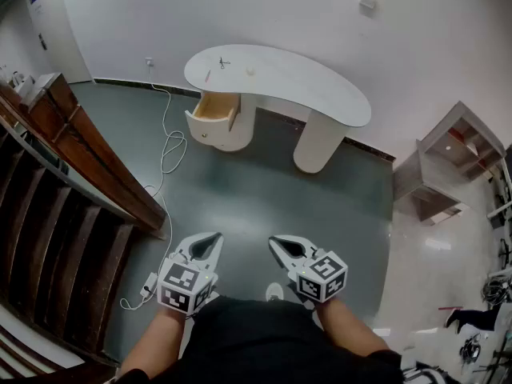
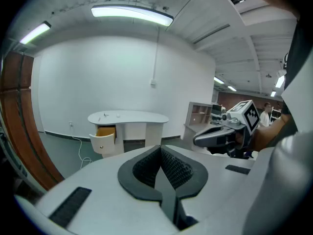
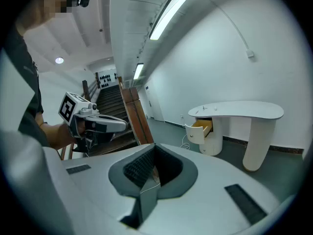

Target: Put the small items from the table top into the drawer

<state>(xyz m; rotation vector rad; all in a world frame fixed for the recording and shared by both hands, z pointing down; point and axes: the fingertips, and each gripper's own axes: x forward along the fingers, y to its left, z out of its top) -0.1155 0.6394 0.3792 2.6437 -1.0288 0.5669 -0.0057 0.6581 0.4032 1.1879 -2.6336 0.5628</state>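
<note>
I'm seeing the white table (image 1: 320,86) standing well across the room, its drawer (image 1: 214,110) hanging open. I'm holding L gripper (image 1: 216,237) & R gripper (image 1: 274,242) by my waist, both w/ jaws together, empty. Scissors (image 1: 224,62), pink pen (image 1: 207,76) & small white item (image 1: 250,70) are lying on the tabletop.

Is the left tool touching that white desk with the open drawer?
Apart. The head view shows grey floor between the left tool and the desk.
</note>
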